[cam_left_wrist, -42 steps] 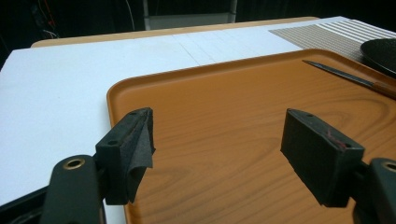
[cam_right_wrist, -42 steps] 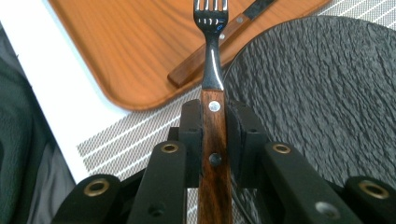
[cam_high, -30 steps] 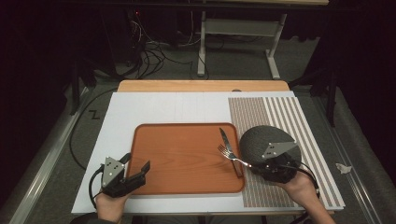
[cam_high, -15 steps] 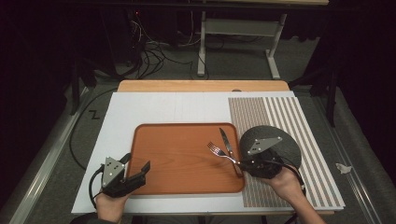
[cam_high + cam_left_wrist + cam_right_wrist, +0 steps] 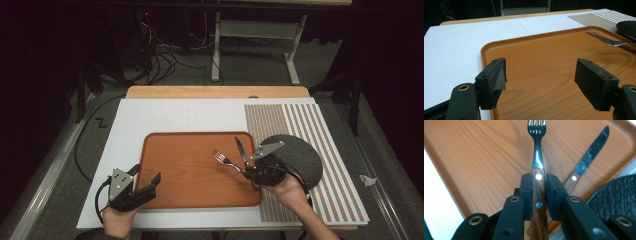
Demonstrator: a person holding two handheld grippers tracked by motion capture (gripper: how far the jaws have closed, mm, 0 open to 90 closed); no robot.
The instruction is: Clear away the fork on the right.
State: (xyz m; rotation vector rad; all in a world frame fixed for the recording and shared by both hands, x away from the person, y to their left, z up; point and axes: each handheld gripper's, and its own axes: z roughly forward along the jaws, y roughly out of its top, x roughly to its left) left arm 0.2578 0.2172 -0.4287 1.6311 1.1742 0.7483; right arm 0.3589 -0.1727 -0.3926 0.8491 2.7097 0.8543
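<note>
Fork [image 5: 537, 150]: wooden handle with metal rivets, steel neck and tines. Pinched at the handle between the jaws of the right gripper [image 5: 248, 173], pads pressed on both sides of the wood. Tines point away from the gripper, out over the tray [image 5: 185, 170]; in the high view the fork [image 5: 223, 159] lies at a slant above the tray's right part, tines toward the upper left. Whether the tines touch the tray surface cannot be told.

Knife [image 5: 591, 157]: serrated steel blade, wooden handle with a rivet. Lies on the tray just beside the fork, on its right in the right gripper view, blade tip toward the tray's far right corner. In the high view the knife [image 5: 241, 151] shows near the tray's right rim, partly behind the gripper.

Tray: orange-brown, wood-grain, raised rim, rounded corners. Rests on a white mat [image 5: 150, 115] on the counter.

Plate [image 5: 300, 155]: dark, round, speckled. Sits on a striped mat [image 5: 300, 120] right of the tray, close to the tray's rim.

Left gripper [image 5: 148, 184]: held in the left hand [image 5: 119, 220] at the tray's near left corner. Jaws spread wide, nothing between them; the left gripper view looks across the bare tray toward the fork tines [image 5: 609, 41] at far right.

Right hand [image 5: 287, 192]: grips the right gripper from below, near the tray's right rim.
</note>
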